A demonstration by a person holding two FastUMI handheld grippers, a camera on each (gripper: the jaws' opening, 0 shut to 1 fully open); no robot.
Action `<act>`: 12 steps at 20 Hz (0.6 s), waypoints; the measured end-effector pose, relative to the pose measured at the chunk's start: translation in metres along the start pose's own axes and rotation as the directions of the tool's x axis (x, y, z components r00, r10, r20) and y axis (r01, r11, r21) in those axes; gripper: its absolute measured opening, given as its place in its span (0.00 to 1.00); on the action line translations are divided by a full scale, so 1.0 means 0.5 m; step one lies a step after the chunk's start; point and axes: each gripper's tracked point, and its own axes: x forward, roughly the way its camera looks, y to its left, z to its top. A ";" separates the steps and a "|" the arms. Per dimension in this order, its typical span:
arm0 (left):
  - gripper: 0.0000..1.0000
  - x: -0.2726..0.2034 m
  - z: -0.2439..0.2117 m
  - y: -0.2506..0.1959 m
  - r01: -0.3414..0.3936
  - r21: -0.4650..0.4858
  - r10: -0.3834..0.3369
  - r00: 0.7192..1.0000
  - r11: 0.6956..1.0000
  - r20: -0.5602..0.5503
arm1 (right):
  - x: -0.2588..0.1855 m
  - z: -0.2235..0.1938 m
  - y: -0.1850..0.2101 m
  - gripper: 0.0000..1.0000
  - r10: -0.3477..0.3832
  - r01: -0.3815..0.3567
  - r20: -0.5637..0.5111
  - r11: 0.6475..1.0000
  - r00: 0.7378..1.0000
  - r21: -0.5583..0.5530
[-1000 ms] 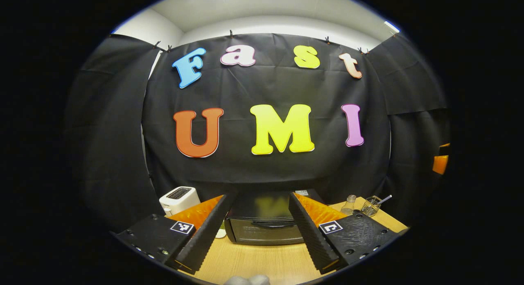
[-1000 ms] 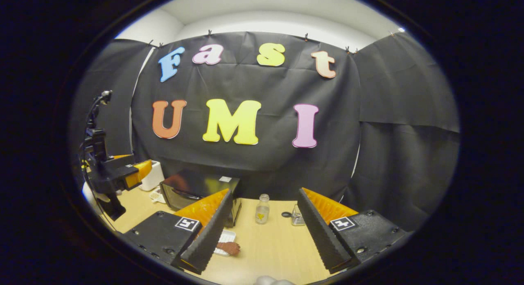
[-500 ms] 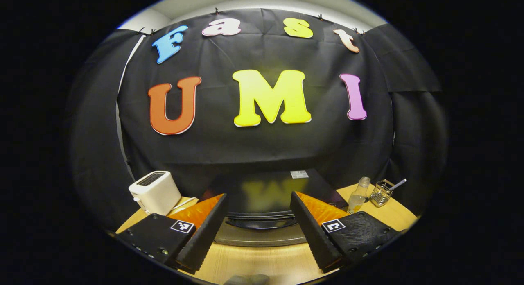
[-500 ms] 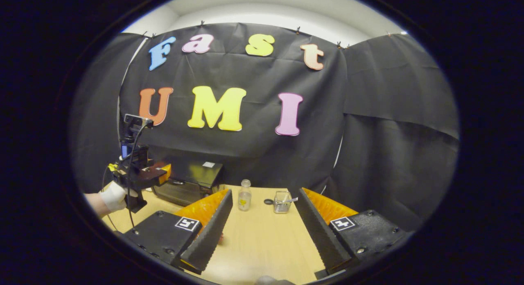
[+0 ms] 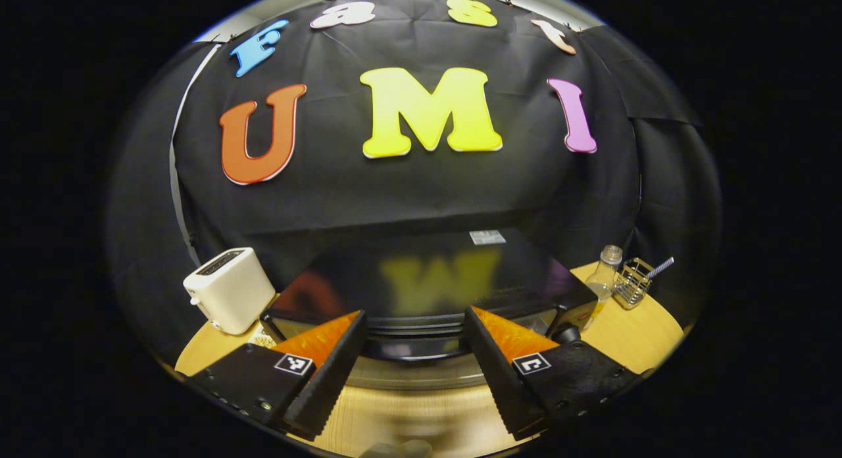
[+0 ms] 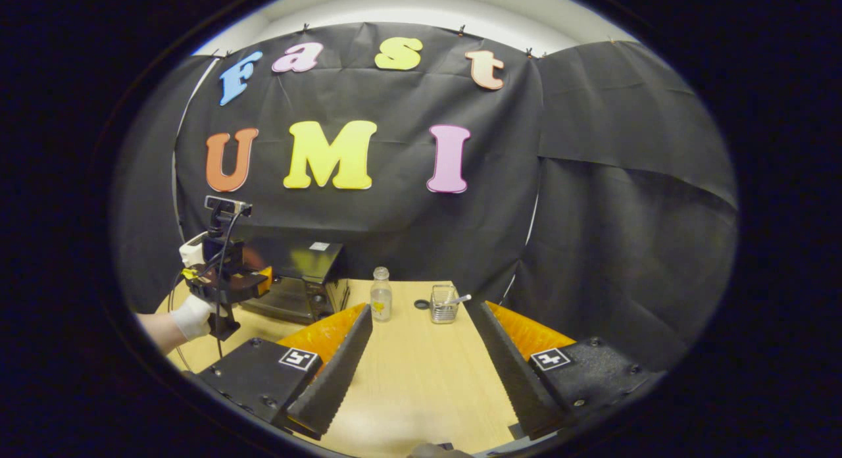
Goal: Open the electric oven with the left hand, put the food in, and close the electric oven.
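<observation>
The black electric oven stands close ahead in the left gripper view, door closed. Its dark handle lies between the fingers of my open left gripper, and I cannot tell whether they touch it. In the right gripper view the oven sits at the left of the wooden table. There the left gripper, held by a gloved hand, is at the oven's front. My right gripper hangs open over the table with nothing between its fingers.
A white toaster stands left of the oven. To its right are a small clear bottle, a black cap and a wire basket with a utensil. Black cloth walls close off the back and the right side.
My left gripper has moved in toward the oven, so the handle now sits between its fingers. The right gripper's view has swung right; the tray with brown food has left it.
</observation>
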 end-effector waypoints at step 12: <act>0.96 -0.118 -0.087 0.000 0.021 -0.015 -0.022 0.999 1.000 -0.024 | -0.034 -0.016 0.027 1.00 0.050 -0.050 0.019 0.999 0.999 0.010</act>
